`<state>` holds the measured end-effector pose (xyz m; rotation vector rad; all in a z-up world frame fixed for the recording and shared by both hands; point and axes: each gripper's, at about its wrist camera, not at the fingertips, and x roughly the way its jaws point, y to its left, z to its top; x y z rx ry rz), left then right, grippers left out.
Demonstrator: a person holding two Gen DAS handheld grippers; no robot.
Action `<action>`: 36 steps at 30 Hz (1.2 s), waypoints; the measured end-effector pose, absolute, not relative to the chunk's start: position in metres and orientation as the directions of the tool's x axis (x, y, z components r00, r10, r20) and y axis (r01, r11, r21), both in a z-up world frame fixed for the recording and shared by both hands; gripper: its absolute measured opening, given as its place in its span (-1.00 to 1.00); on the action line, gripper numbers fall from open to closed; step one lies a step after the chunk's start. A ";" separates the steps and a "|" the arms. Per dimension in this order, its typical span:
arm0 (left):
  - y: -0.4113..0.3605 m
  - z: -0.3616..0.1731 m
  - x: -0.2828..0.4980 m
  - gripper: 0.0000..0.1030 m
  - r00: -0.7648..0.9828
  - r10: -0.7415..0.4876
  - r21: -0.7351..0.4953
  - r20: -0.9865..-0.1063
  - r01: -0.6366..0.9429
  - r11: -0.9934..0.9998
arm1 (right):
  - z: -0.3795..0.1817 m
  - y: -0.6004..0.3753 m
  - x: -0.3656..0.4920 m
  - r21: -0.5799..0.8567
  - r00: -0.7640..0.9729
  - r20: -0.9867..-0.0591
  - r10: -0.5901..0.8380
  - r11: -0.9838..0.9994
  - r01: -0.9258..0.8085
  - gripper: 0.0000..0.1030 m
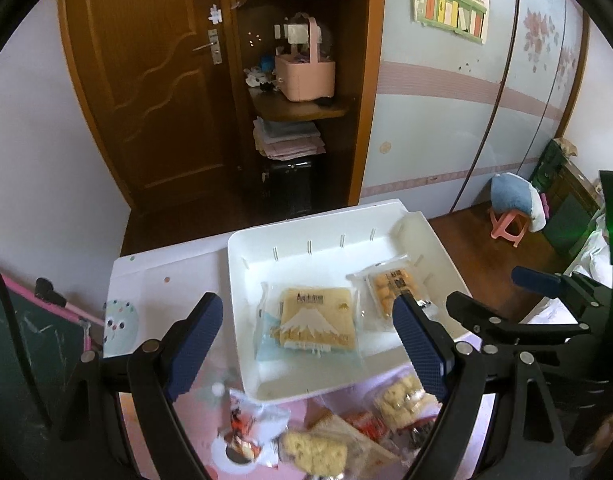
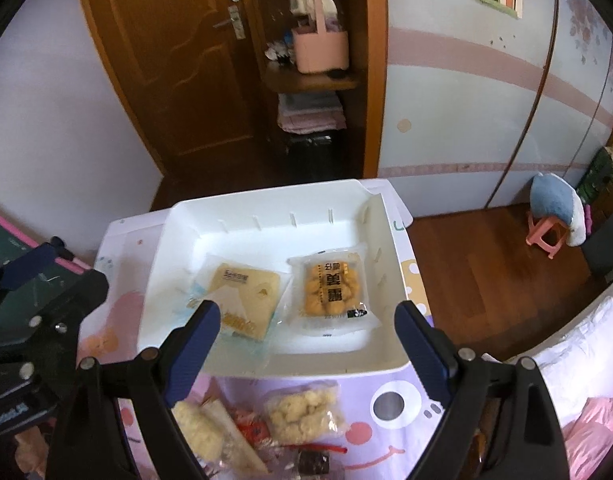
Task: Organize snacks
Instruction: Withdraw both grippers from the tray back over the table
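Both tools wide, nothing held — left tool point(image 1: 308, 344) and right tool point(image 2: 308, 342) hover over the white tray point(image 2: 266, 222). Two snack packs point(image 2: 330, 290) lie in the tray ahead of the pads; loose snacks point(image 2: 302, 412) sit below them on the table. Risk: crinkly wrappers slip from a shallow pinch, or the tools bump — they hang close together.

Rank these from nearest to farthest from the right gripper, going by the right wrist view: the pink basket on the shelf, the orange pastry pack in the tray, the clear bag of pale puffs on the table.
From the right gripper, jaws open and empty:
1. Clear bag of pale puffs, on the table just below the fingers. The orange pastry pack, inside the white tray on its right side, looks about as near; too close to call.
2. Pink basket, far back on the wooden shelf.
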<state>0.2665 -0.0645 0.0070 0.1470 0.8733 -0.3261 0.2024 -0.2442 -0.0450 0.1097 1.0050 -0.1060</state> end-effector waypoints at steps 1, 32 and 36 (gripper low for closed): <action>-0.063 0.013 0.257 0.68 0.602 -0.222 -0.007 -0.767 0.337 0.941 | -0.039 -0.243 0.197 0.043 0.539 -0.842 -0.032 0.991 0.126 0.74; 0.016 0.033 0.036 0.75 0.644 -0.103 0.047 -0.758 0.211 0.976 | 0.007 -0.180 0.002 -0.041 0.625 -0.778 0.067 0.987 -0.157 0.70; 0.030 0.012 0.025 0.75 0.608 -0.113 0.005 -0.786 0.189 0.982 | -0.018 -0.172 -0.014 -0.050 0.585 -0.807 0.079 0.978 -0.202 0.69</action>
